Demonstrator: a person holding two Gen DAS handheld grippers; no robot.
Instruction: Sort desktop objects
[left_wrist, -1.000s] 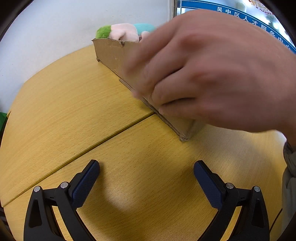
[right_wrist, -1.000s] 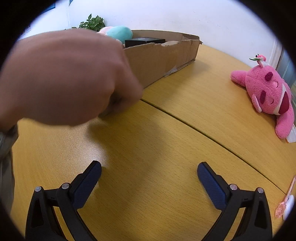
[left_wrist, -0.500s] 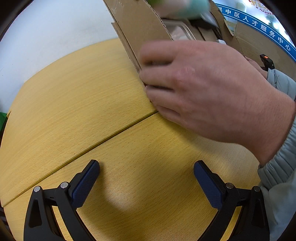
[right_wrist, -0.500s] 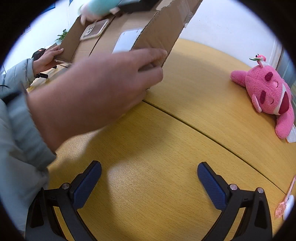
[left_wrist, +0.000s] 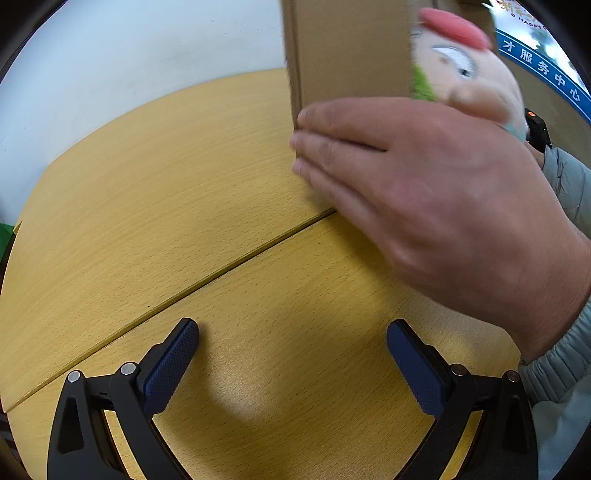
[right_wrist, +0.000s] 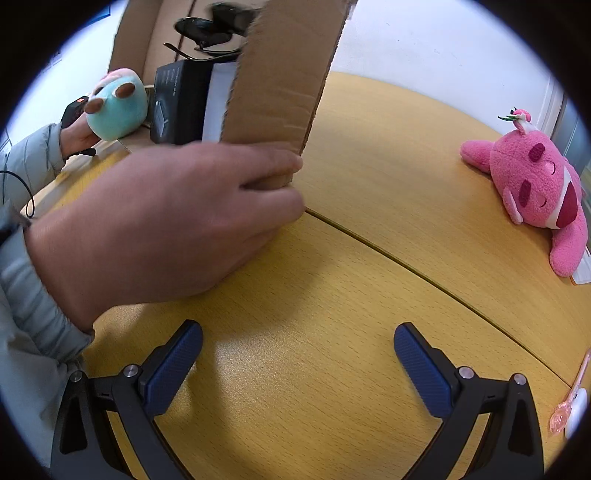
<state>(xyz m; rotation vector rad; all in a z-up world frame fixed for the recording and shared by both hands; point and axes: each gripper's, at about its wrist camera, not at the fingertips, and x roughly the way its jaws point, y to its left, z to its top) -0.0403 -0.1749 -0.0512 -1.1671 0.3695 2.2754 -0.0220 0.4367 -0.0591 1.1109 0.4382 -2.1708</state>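
Both grippers, left and right, sit wide and empty on the table. Ahead, a hand tips the box. Far right, the pink plush looks soft and light: pinch its body.

Left hand-held gripper: black angular frame, two fingers faced with dark blue textured pads, silver round screws at the finger joints.

Right hand-held gripper: same build, black frame, blue pads, silver screws.

Person: pale grey quilted sleeve at 9 o'clock in the right view; thin black cable beside it.
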